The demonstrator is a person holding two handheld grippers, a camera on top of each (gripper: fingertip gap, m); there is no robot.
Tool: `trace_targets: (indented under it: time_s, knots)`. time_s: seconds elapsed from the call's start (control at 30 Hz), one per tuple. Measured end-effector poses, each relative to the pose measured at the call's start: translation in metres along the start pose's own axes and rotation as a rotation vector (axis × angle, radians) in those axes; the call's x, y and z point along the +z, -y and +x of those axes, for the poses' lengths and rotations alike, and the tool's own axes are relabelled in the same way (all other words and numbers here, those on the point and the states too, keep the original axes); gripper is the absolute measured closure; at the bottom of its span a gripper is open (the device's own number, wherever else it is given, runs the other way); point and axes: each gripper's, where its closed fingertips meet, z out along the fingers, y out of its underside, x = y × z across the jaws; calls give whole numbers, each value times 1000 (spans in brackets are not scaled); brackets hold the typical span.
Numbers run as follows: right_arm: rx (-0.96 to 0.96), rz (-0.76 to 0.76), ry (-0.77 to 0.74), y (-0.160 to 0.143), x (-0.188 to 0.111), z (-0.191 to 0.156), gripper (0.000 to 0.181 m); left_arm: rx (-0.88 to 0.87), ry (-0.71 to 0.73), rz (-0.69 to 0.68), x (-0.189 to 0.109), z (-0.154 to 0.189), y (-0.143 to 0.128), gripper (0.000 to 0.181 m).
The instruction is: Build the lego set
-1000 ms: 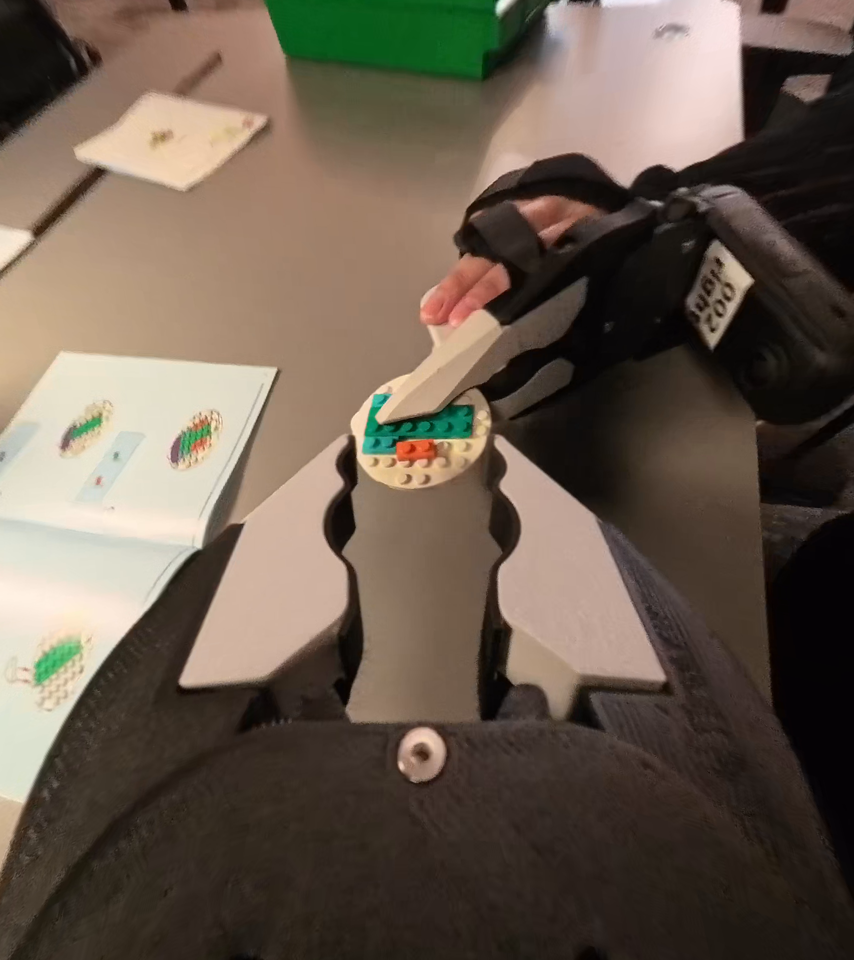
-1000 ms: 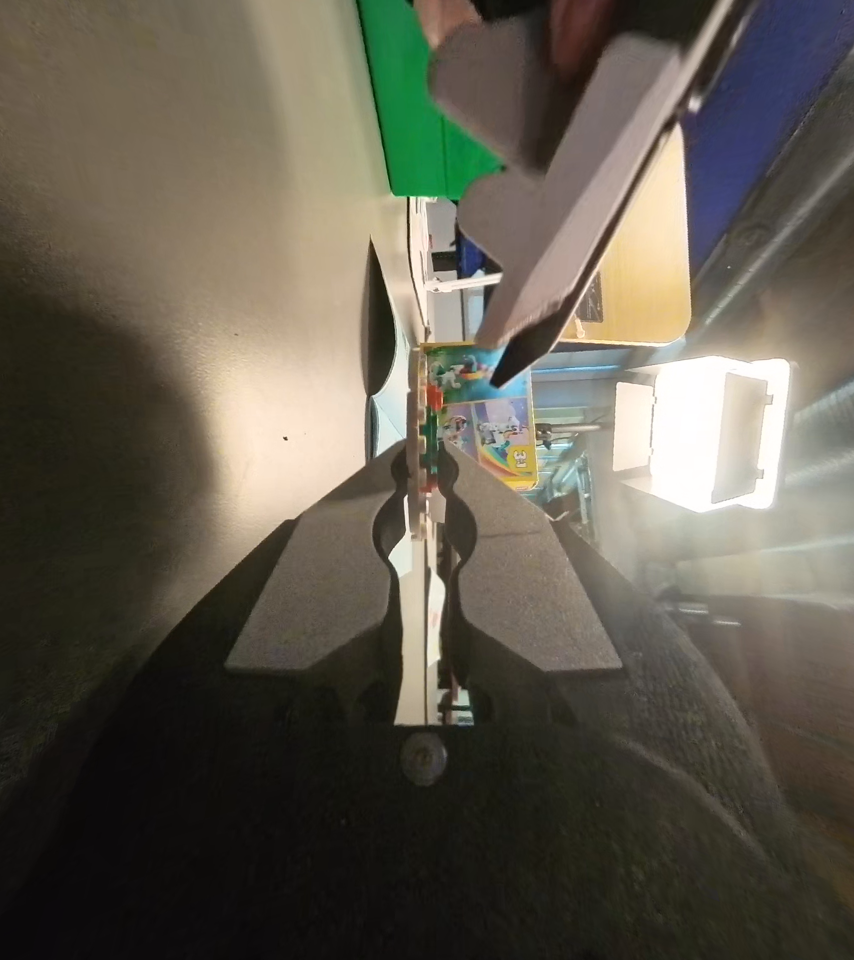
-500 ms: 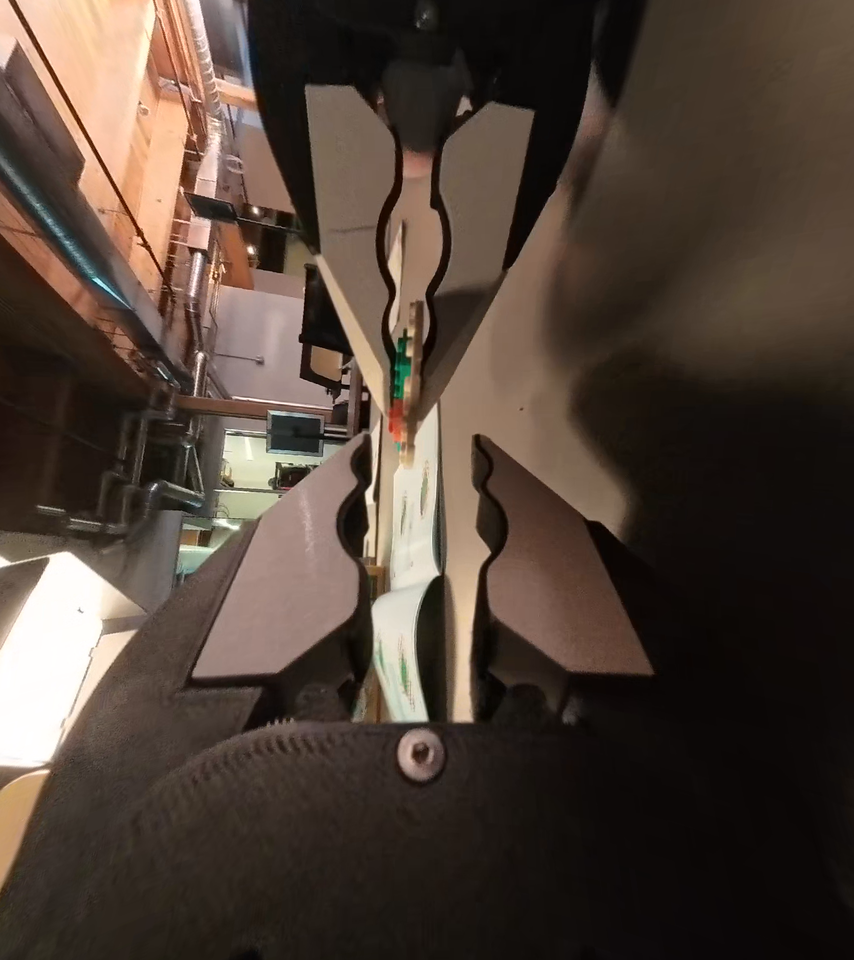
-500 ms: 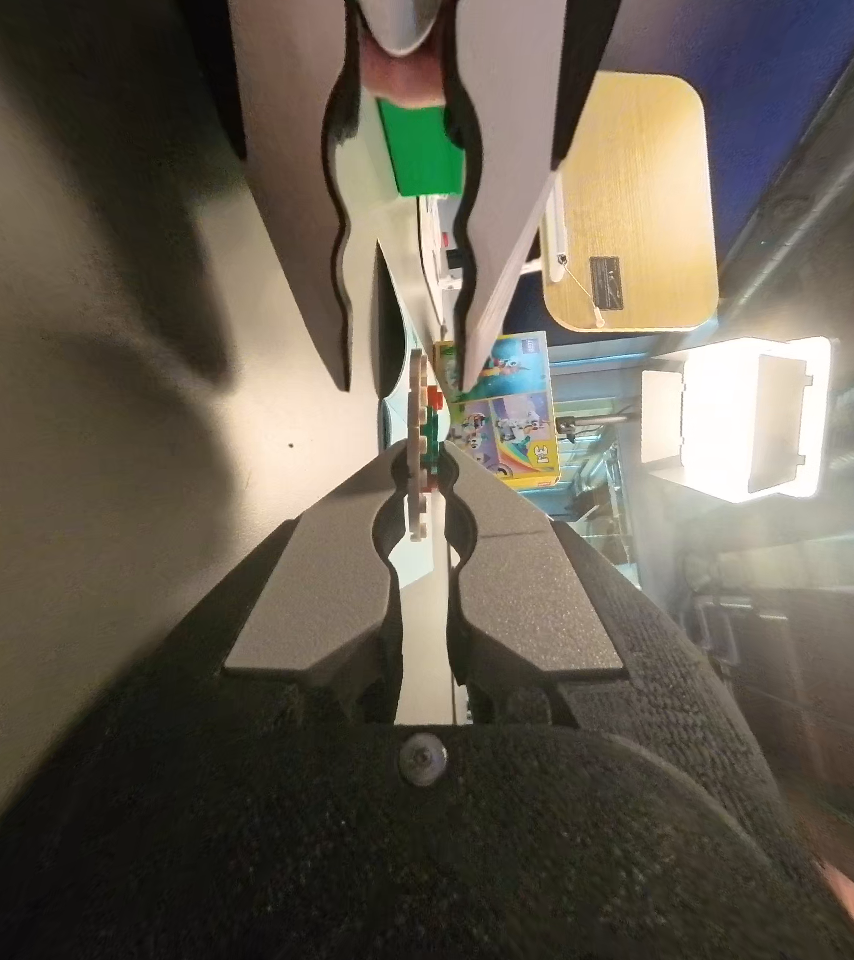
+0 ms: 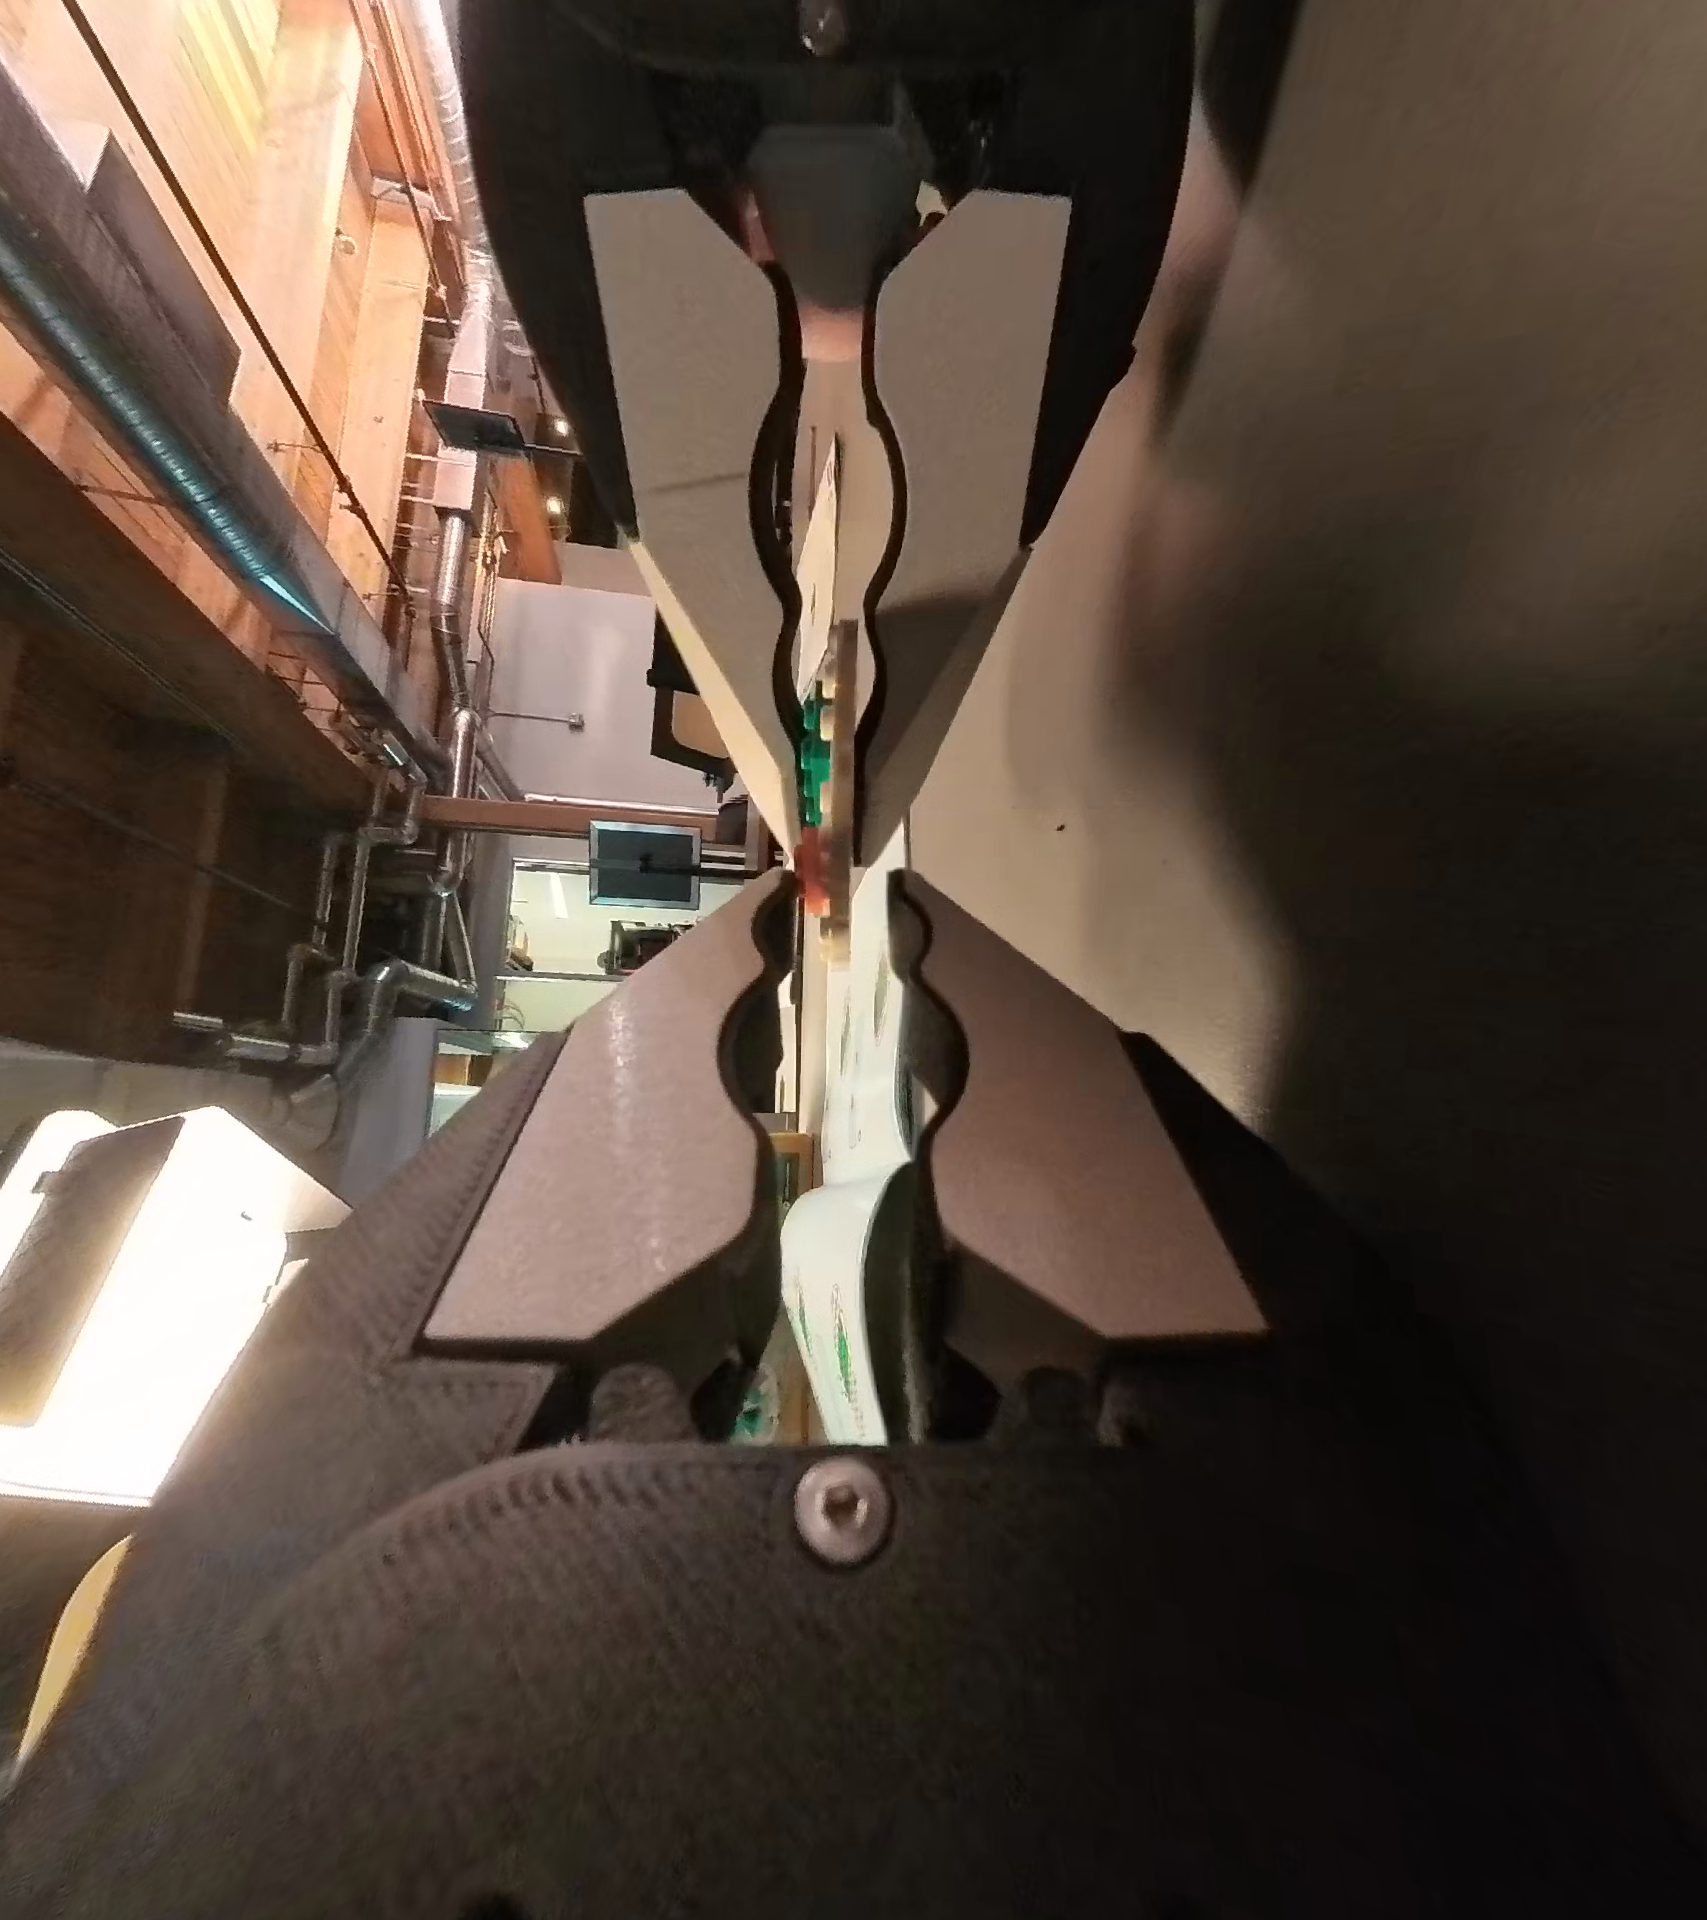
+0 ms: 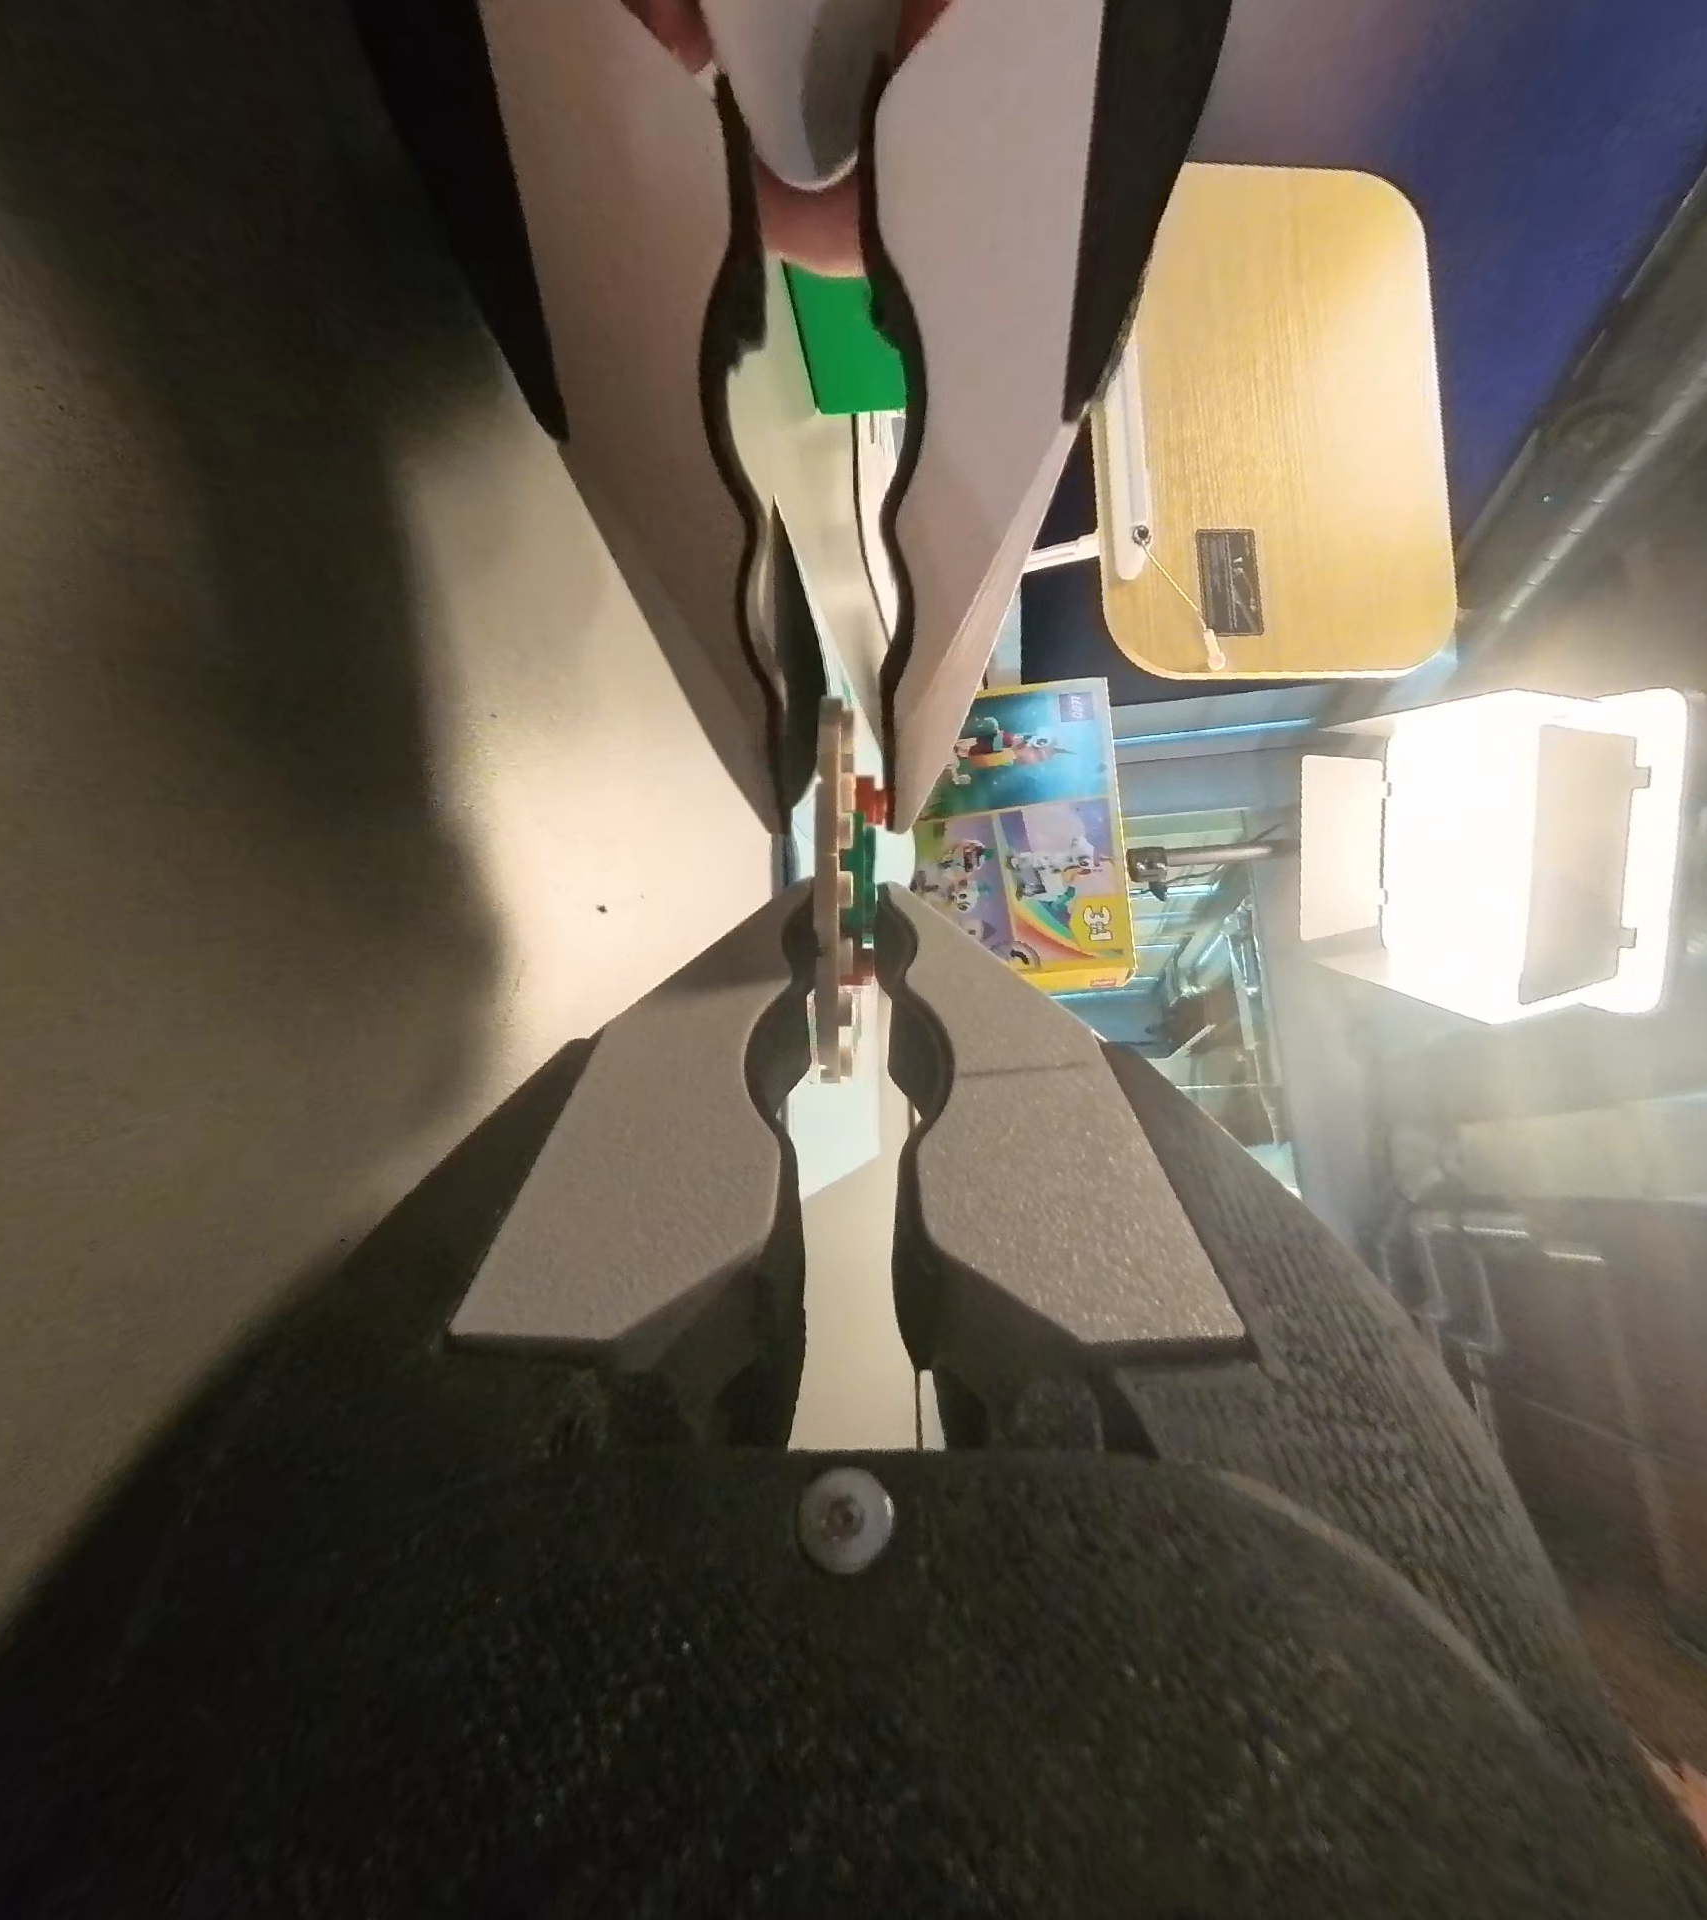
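A round tan plate point(image 5: 836, 925) stands on edge in the air, carrying green bricks point(image 5: 811, 753) and a small red brick point(image 5: 811, 864). My right gripper point(image 6: 838, 896) is shut on one end of the plate point(image 6: 831, 857); in the left wrist view the right gripper point(image 5: 823, 857) comes in from the top. My left gripper point(image 5: 836, 883) faces it tip to tip and is open, its fingers narrowly straddling the plate's other end. In the right wrist view the left gripper point(image 6: 836, 821) has one finger against the red brick point(image 6: 870, 798), above the green bricks point(image 6: 864, 847).
Both views are rolled sideways along the grey table point(image 5: 1348, 520). The open instruction booklet point(image 5: 849, 1299) lies behind my left fingers. A colourful set box point(image 6: 1025, 831), a green bin point(image 6: 849, 343) and a bright lamp point(image 6: 1514, 842) are farther off. Left and right tips are no more than a few centimetres apart.
The plate went from flat to on edge as both grippers rolled sideways. My left gripper let go, turned to face the right, then came in and narrowed around the free end.
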Motion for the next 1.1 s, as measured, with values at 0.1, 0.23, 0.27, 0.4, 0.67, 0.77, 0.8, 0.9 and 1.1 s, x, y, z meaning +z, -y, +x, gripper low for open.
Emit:
trace_targets:
  time_s: [0.1,0.23,0.27,0.4,0.67,0.77,0.8,0.9,1.1]
  knots:
    - [3,9,7,2,0,-1,174,10,4,7,0,0,2,168]
    - [3,15,22,4,-1,-4,174,37,14,17,0,0,2,172]
    - [5,15,27,4,-1,-5,174,50,13,17,0,1,2,172]
    - [-2,15,52,5,-2,-10,174,122,-17,14,0,5,2,174]
    - [19,-3,75,1,0,-13,174,142,-51,6,3,7,-2,174]
    - [22,-7,60,0,2,-10,175,-8,-59,25,5,5,-4,174]
    - [21,-9,58,-1,2,-9,175,-61,-62,27,5,4,-5,172]
    - [-22,-61,63,-12,5,-12,175,-219,-77,-52,3,-4,-30,127]
    - [-178,-67,151,-8,19,-22,174,-540,206,-133,-14,-68,-82,127]
